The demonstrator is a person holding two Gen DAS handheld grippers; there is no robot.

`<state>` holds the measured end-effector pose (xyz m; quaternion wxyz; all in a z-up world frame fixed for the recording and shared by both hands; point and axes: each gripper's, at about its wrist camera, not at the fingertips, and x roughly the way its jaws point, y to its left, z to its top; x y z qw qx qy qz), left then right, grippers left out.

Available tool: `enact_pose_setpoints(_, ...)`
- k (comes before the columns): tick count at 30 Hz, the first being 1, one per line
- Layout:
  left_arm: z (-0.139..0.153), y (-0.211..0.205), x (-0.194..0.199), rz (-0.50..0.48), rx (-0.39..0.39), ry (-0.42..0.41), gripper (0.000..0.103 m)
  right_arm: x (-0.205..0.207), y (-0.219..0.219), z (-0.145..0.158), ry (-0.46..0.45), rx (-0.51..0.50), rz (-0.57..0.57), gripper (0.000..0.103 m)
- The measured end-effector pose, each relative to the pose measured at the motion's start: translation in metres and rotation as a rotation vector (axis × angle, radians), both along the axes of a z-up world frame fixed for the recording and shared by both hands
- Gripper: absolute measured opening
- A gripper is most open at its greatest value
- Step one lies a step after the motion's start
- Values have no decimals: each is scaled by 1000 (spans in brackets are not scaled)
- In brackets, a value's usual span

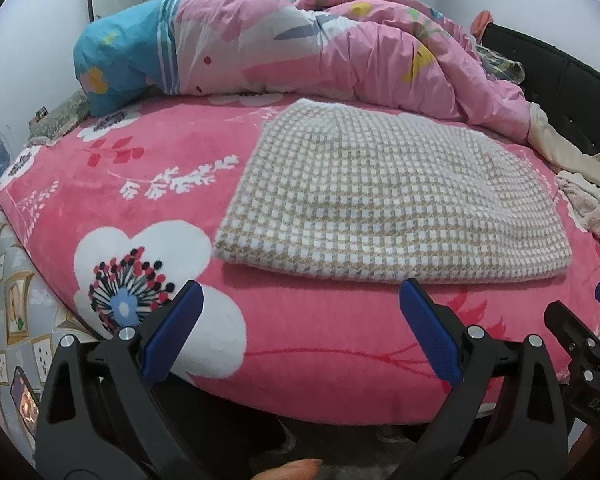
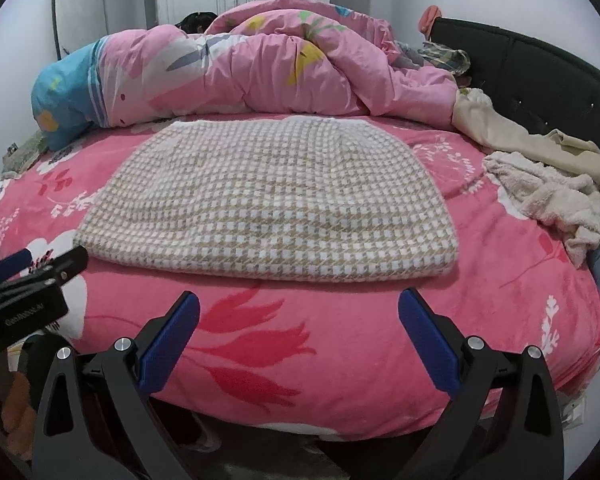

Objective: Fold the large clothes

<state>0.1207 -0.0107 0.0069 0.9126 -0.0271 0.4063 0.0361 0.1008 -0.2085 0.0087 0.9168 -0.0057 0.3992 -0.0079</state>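
Observation:
A beige-and-white houndstooth garment (image 1: 384,196) (image 2: 272,200) lies folded flat on the pink flowered bed cover (image 1: 148,184) (image 2: 500,300). My left gripper (image 1: 300,300) hangs open over the bed's near edge, just short of the garment's front fold, with nothing between its blue pads. My right gripper (image 2: 299,308) is open too, close to the garment's front edge and empty. Each gripper shows in the other's view: the right one (image 1: 580,320) at the far right, the left one (image 2: 36,272) at the far left.
A bunched pink and blue duvet (image 1: 300,44) (image 2: 236,64) fills the back of the bed. Cream and fluffy clothes (image 2: 548,184) (image 1: 580,184) are piled at the right by the black headboard (image 2: 548,68). A phone (image 1: 25,400) lies low at the left.

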Motion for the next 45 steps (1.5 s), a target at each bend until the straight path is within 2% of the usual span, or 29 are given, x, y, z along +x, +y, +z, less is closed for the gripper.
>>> enact_pose_setpoints(15,-6,-17,0,-15,13,30,95,3,-4,3,3,28,-5,97)
enact_pose_setpoints(45,-1,-21,-3,-34,5,17,95,1,-5,3,8,19,-20,97)
